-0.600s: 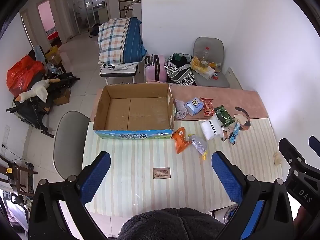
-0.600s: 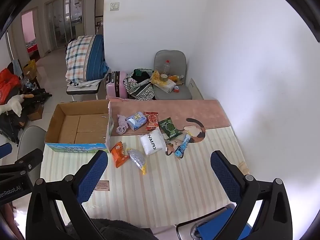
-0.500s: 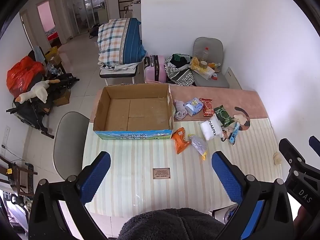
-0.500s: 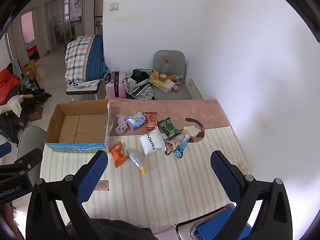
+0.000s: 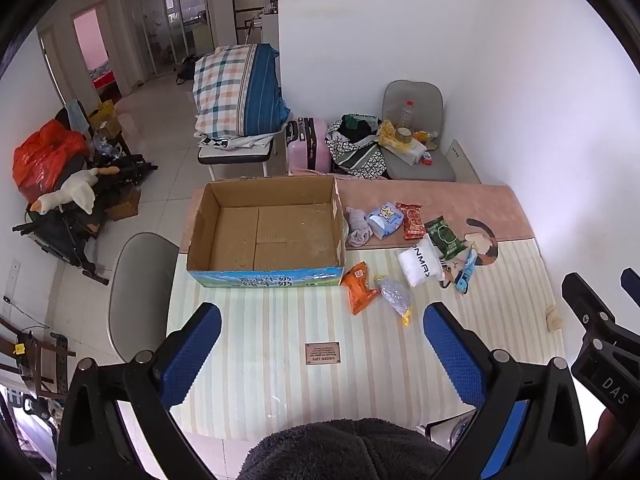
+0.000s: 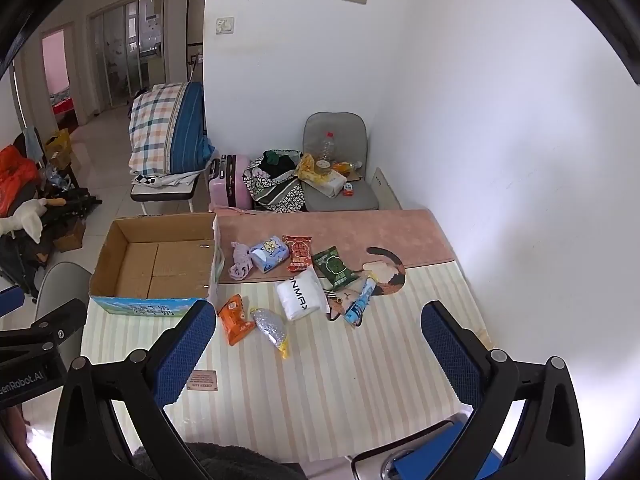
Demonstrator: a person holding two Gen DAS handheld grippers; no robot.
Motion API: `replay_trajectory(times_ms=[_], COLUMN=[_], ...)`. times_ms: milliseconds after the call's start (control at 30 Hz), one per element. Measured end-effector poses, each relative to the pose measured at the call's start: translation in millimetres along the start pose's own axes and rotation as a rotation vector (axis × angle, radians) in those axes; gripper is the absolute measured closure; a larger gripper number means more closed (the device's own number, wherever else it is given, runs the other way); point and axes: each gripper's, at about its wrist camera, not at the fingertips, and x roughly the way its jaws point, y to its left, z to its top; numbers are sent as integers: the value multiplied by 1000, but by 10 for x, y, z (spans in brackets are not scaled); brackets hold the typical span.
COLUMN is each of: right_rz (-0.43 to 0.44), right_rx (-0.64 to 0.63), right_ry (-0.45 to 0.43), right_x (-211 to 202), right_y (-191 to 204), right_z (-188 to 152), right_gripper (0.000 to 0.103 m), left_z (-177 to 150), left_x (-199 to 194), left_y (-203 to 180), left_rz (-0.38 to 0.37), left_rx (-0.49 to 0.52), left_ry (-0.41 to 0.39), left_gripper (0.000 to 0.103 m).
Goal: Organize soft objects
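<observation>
Right now both tools hang above the near edge of the table, nothing between their fingers. The left gripper is spread wide and empty, and the right gripper is likewise wide apart and empty, a little to the right of it.

Further out, the soft things lie in a loose cluster to the right of the cardboard box: an orange packet and a silvery bag nearest, then a white pack, a blue tube, a green packet, a red packet, a blue tissue pack and a pale purple cloth just beside the box wall.

Judging by this, the sorting has barely begun: the box shows only bare cardboard inside, and every item is left to move.

Readable writing is sparse. The white pack carries dark letters that look like "NMAX", seen sideways. A small brown label on the table has text too small to read.
</observation>
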Motion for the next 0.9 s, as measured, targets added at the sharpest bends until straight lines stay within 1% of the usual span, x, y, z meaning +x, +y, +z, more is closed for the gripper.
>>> replay_trajectory(times_ms=[300, 900], right_rz=[-2, 4], right_rx=[-5, -16], right_ry=[-2, 10], right_x=[9, 64], right_y=[26, 104], right_z=[10, -3], right_gripper=[0, 0], left_z=[51, 34], left_x=[36, 45], left_y=[19, 22], left_rz=[0, -3], left_rx=[7, 8], left_ry=[-2, 6], left_gripper=[0, 0])
